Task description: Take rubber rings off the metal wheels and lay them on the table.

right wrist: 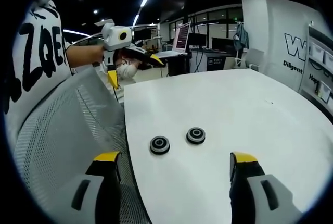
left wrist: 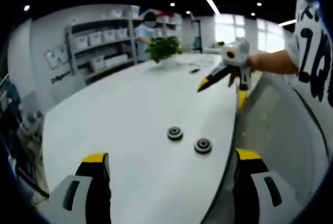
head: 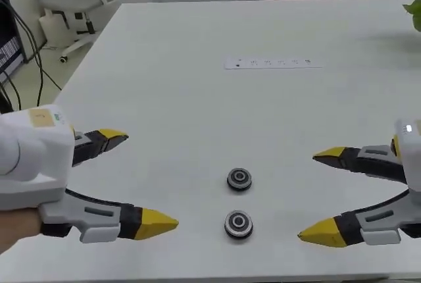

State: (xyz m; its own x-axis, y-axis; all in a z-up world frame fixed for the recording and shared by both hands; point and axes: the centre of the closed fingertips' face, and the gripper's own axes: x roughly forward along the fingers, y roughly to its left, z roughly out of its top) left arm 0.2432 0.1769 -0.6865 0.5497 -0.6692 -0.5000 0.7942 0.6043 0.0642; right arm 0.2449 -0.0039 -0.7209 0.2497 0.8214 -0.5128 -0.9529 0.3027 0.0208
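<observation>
Nearest me, left gripper [head: 150,179] and right gripper [head: 308,196] hang with jaws spread wide, empty. Between them the near wheel [head: 238,224] and far wheel [head: 239,179] lie close to the table [head: 197,92] edge, rubber rings [head: 226,225] seemingly on. I fear a glancing pinch skids one off.

Shirt [right wrist: 36,47]: large black letters "ZQE", cut off. Wall sign [right wrist: 296,44]: "W", "Diligent" beneath.

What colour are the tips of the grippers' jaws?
Yellow on the left gripper and right gripper alike; clearest in head view.
</observation>
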